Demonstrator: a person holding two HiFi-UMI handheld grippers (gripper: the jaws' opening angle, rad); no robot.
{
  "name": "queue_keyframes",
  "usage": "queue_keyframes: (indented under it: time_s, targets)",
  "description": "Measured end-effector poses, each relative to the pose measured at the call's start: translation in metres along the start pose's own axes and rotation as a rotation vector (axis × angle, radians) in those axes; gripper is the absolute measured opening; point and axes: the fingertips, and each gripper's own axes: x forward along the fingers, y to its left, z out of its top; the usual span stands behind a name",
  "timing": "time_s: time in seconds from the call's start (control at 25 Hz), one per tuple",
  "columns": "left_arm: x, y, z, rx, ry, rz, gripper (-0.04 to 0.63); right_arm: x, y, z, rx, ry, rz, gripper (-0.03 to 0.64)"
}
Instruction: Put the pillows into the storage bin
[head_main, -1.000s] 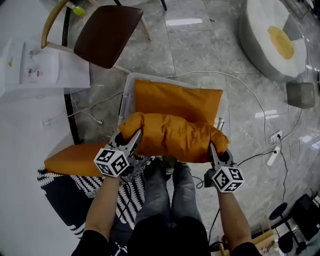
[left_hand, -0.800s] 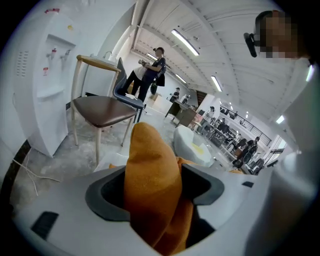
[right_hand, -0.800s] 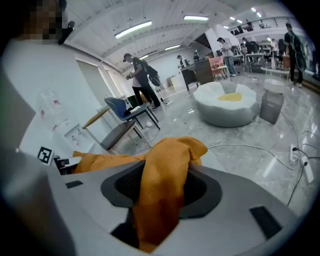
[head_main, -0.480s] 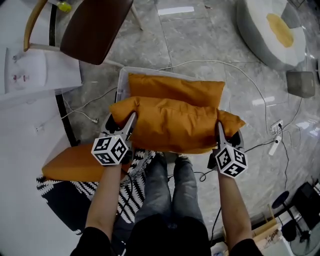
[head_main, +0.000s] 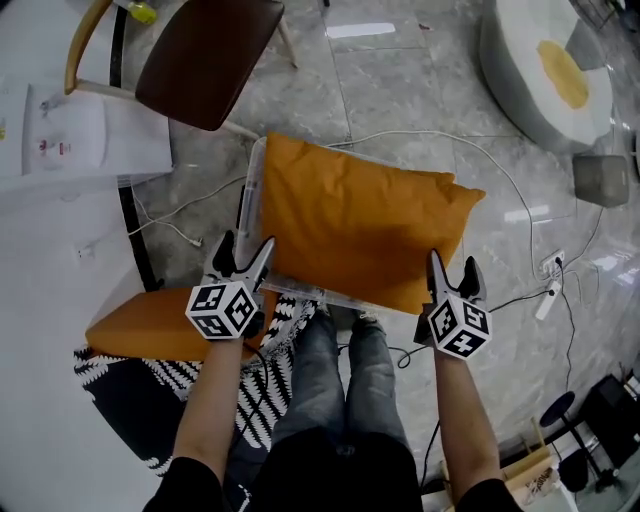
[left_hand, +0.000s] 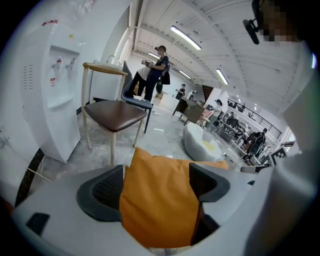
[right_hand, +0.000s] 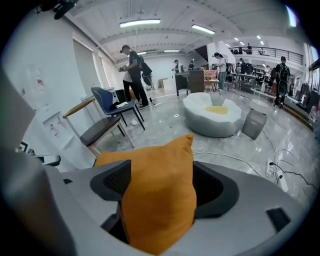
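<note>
Atop bin (head_main: 247, 205) | pillow (head_main: 360, 225) inside left claw (head_main: 248, 245), right claw (head_main: 452, 265) | jaws just opening

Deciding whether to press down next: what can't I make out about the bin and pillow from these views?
Storage bin interior, head view: the top pillow covers it, so contents and fill level are hidden.
Bin's right rim, head view: under the pillow's overhang; whether the pillow sits inside can't be told.
Both gripper views: a pillow corner fills the foreground, hiding what lies beneath.
</note>
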Motion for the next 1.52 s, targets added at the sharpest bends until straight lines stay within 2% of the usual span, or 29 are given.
queue_keyframes:
  time_s: [0.12,0.28,0.44,0.48,0.56,0.68,0.88,1.04,1.2,1.44,1.52]
  targets:
    - [-0.006,-0.011,0.004,-0.001,-0.009,-0.011,0.411,-0.008,0.005,0.003,-0.009,-0.002,0.022,0.371]
    - [-0.02,-0.031,0.017,0.011,-0.023,-0.034,0.411,-0.029,0.023,0.018,-0.085,-0.016,0.086,0.37]
    - [-0.044,-0.068,0.046,0.093,-0.051,-0.073,0.41,-0.06,0.045,0.047,-0.108,-0.051,0.145,0.346]
    - [-0.052,-0.079,0.057,0.121,-0.067,-0.082,0.4,-0.069,0.052,0.055,-0.117,-0.064,0.157,0.329]
    - [-0.067,-0.1,0.081,0.177,-0.106,-0.1,0.317,-0.087,0.066,0.071,-0.148,-0.088,0.188,0.272]
    - [-0.088,-0.125,0.113,0.239,-0.155,-0.121,0.242,-0.111,0.09,0.094,-0.207,-0.13,0.246,0.225]
    - [-0.127,-0.156,0.149,0.268,-0.214,-0.128,0.153,-0.152,0.117,0.133,-0.225,-0.199,0.319,0.183]
    - [-0.168,-0.187,0.166,0.28,-0.252,-0.145,0.116,-0.196,0.128,0.164,-0.239,-0.258,0.385,0.159]
    - [-0.205,-0.212,0.192,0.27,-0.34,-0.145,0.098,-0.235,0.136,0.199,-0.277,-0.339,0.441,0.129]
    - [-0.252,-0.251,0.22,0.305,-0.424,-0.173,0.066,-0.289,0.14,0.235,-0.343,-0.443,0.46,0.076]
    - [-0.263,-0.258,0.234,0.314,-0.458,-0.176,0.063,-0.304,0.145,0.247,-0.333,-0.474,0.48,0.069]
